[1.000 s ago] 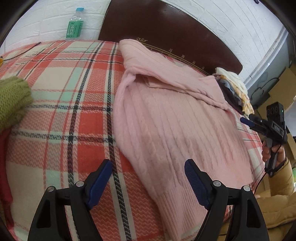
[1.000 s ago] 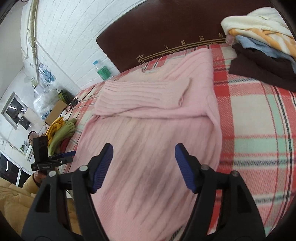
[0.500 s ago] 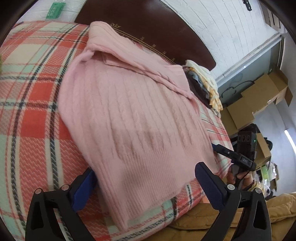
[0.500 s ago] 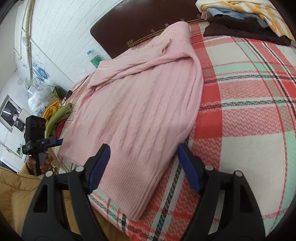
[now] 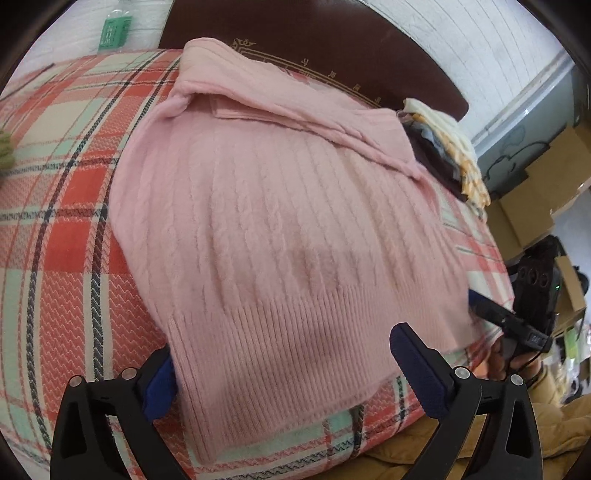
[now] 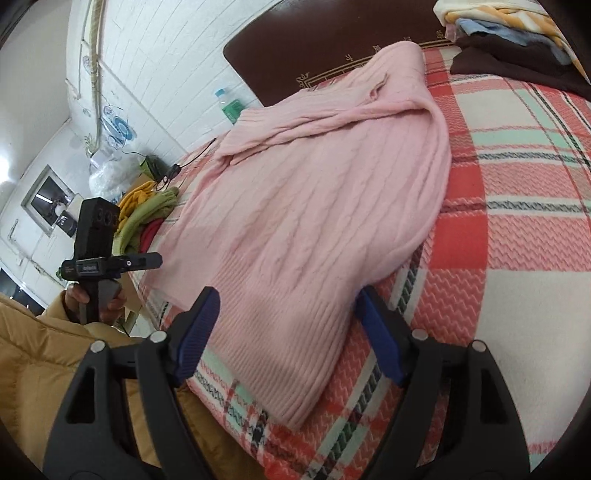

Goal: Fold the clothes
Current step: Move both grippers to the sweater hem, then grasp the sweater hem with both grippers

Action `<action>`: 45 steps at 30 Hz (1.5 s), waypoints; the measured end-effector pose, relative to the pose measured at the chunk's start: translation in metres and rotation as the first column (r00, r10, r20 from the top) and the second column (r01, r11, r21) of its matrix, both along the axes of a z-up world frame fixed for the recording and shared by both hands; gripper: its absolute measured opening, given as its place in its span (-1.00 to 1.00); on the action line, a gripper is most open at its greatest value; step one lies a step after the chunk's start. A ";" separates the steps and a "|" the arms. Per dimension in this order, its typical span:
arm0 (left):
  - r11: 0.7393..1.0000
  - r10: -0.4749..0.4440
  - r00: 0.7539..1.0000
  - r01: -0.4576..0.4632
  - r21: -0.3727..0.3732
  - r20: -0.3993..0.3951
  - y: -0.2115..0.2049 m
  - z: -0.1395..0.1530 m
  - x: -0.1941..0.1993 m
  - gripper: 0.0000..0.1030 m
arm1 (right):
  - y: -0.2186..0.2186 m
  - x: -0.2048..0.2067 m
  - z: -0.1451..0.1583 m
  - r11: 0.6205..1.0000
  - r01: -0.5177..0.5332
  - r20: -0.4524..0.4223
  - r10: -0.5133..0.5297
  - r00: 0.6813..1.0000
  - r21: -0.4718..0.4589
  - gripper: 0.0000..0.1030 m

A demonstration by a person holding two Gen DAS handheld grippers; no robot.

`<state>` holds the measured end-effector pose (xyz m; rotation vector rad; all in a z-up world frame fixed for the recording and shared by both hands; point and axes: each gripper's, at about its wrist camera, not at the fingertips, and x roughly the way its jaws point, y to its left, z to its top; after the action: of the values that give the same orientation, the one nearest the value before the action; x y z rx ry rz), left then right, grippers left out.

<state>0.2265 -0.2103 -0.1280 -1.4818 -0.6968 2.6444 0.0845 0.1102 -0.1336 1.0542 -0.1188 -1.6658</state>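
Observation:
A pink cable-knit sweater (image 5: 295, 206) lies flat on the plaid blanket (image 5: 62, 258), sleeves folded across its chest and ribbed hem at the near bed edge. My left gripper (image 5: 288, 373) stands wide open over the hem's left part, its left finger (image 5: 159, 384) beside the hem corner. In the right wrist view the sweater (image 6: 314, 206) reaches between the fingers of my right gripper (image 6: 288, 336). Its jaws are opening and straddle the hem's right corner without pressing it. Each gripper shows in the other's view, the right gripper (image 5: 517, 328) and the left gripper (image 6: 107, 264).
A stack of folded clothes (image 6: 517, 33) sits at the back right by the dark headboard (image 5: 332, 40). A green-labelled bottle (image 5: 114, 26) stands behind the bed. Green, yellow and red garments (image 6: 147, 214) are heaped at the left. Cardboard boxes (image 5: 546, 184) stand right of the bed.
Both grippers have drawn back from over the sweater's body to its hem at the near bed edge. The left jaws have spread wider and the right jaws slightly.

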 end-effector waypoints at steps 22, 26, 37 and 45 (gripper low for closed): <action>0.992 0.032 0.999 -0.030 -0.125 0.010 0.004 0.001 -0.003 0.70 | -0.035 0.000 -0.003 0.995 0.099 0.022 -0.099 0.995 -0.012 0.30; 0.993 0.061 0.998 -0.060 -0.101 0.001 -0.009 0.003 0.000 0.30 | -0.027 -0.007 -0.009 0.991 0.129 0.116 -0.124 0.986 -0.042 -0.03; 0.998 0.057 0.998 -0.057 -0.039 -0.010 -0.013 0.005 -0.008 0.12 | -0.033 -0.002 -0.007 0.995 0.043 0.164 -0.028 0.986 -0.091 0.26; 0.996 0.085 0.996 -0.085 -0.016 -0.007 -0.020 0.003 -0.010 -0.52 | -0.031 -0.015 -0.017 0.995 0.101 0.209 -0.099 0.973 0.000 -0.65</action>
<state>0.2165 -0.2308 -0.1253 -1.4796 -0.7557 2.7218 0.0696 0.0788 -0.1510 1.2310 -0.3227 -1.6379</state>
